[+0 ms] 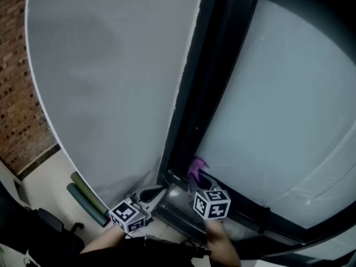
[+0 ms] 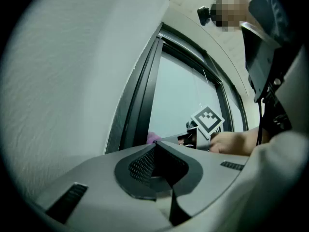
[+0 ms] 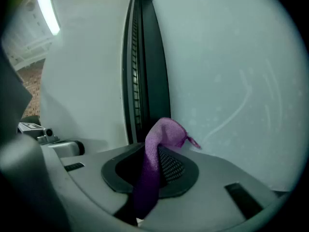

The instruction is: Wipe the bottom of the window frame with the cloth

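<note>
Right gripper (image 3: 154, 167): you have its jaws clamped on the purple cloth (image 3: 161, 135). A dark strip of it runs down between the mesh pads, and a rounded tuft stands above the jaw tips with a small corner flicked toward the glass. Left gripper (image 2: 157, 164): jaws closed together with nothing between them. From the head view it (image 1: 157, 193) sits just beside the right gripper (image 1: 196, 180), lower and to your left, and the two marker cubes are near each other. Your right hand (image 2: 231, 142) shows behind its cube in the left gripper view. The cloth (image 1: 197, 167) is up at the lower corner of the window frame (image 1: 214, 88), where the dark upright meets the bottom rail, just beside the foot of the glass pane (image 1: 289, 104). Contact with the rail or the glass cannot be confirmed from any view. The glass carries faint curved streaks and specks in the right gripper view. Left of the upright is a plain white wall (image 1: 111, 82). Below it, two green rolls (image 1: 86, 198) lie side by side on the pale floor. Farther left is a brick wall (image 1: 16, 93). A lit tube light (image 3: 47, 11) shows at the upper left of the right gripper view.
</note>
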A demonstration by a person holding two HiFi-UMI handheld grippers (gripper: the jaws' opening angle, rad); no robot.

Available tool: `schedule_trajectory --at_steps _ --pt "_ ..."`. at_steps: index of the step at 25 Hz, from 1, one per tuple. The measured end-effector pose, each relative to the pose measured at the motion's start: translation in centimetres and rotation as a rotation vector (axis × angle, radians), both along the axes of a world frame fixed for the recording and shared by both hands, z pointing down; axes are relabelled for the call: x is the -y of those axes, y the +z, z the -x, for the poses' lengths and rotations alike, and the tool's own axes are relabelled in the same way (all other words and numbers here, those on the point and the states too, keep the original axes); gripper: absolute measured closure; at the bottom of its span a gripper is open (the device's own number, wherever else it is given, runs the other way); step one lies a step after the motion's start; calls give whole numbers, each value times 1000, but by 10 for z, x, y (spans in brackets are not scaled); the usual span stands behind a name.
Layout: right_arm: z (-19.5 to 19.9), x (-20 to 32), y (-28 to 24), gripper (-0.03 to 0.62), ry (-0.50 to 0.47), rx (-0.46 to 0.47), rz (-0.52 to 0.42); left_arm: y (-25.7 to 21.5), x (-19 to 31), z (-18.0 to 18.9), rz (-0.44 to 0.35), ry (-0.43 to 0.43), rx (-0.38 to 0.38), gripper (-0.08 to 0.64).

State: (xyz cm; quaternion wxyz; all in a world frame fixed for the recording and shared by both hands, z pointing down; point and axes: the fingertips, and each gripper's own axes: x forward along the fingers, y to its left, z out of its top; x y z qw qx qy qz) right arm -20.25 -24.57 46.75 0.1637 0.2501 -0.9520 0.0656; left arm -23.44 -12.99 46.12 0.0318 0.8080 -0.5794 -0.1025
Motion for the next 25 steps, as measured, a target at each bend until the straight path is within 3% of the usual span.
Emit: schedule_trajectory --at_steps 9,14,25 --pt "19 19 28 517 -51 -160 77 4 2 6 3 1 13 558" --pt "23 32 34 517 -78 -278 64 1 4 8 3 -2 0 558" --pt "11 33 35 515 -48 -266 45 7 5 0 16 15 -5 558"
